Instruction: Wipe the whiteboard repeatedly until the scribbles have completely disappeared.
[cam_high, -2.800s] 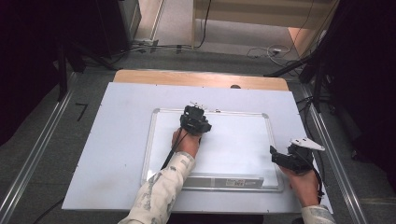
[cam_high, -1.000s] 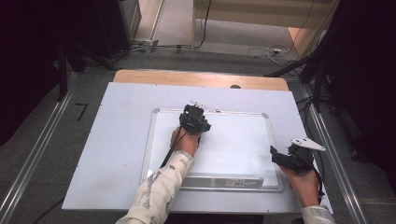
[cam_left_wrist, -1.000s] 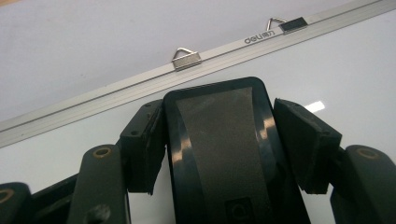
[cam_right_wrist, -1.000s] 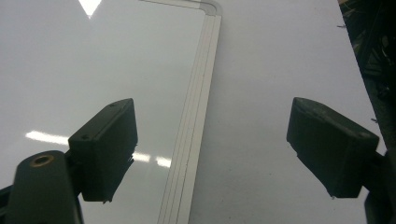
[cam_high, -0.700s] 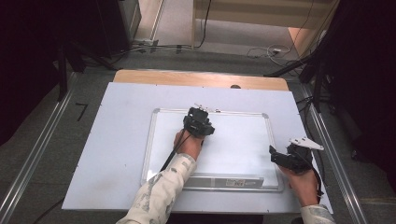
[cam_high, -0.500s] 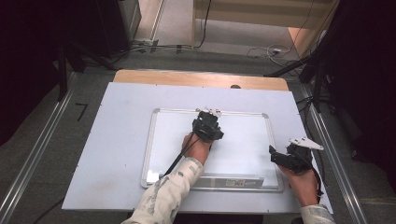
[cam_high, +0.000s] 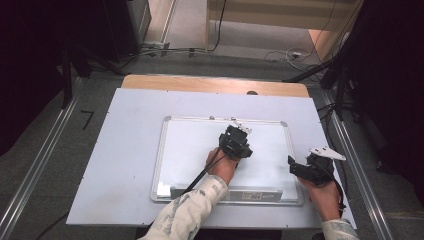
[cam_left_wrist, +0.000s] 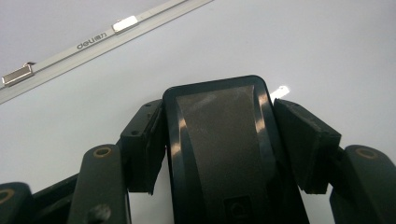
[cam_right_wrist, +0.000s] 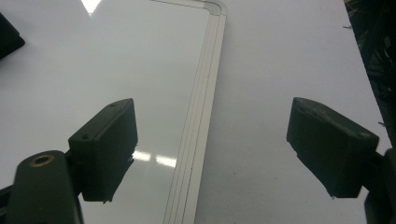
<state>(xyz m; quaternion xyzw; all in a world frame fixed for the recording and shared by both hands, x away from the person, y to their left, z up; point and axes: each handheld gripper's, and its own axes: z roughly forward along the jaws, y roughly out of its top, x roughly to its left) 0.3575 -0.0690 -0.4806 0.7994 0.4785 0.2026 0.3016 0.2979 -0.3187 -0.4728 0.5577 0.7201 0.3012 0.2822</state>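
A white whiteboard (cam_high: 190, 150) with a silver frame lies flat on the white table (cam_high: 125, 150). My left gripper (cam_high: 235, 142) is over the board's upper middle, shut on a black eraser (cam_left_wrist: 219, 154) that is pressed between its two pads (cam_left_wrist: 144, 144). The eraser's end rests against the board surface (cam_left_wrist: 303, 46), below the frame's upper rail (cam_left_wrist: 93, 42). My right gripper (cam_high: 300, 170) stays at the board's lower right. It is open with nothing between its jaws, which straddle the board's right frame edge (cam_right_wrist: 201, 107).
A wooden strip (cam_high: 210, 84) runs along the table's far edge. Metal floor rails (cam_high: 45, 155) flank the table, and cables and dark stands (cam_high: 340, 65) lie beyond it. A pen tray (cam_high: 235, 192) lines the board's near edge.
My left gripper has slid to the right across the whiteboard with the eraser in it. The right gripper has not moved.
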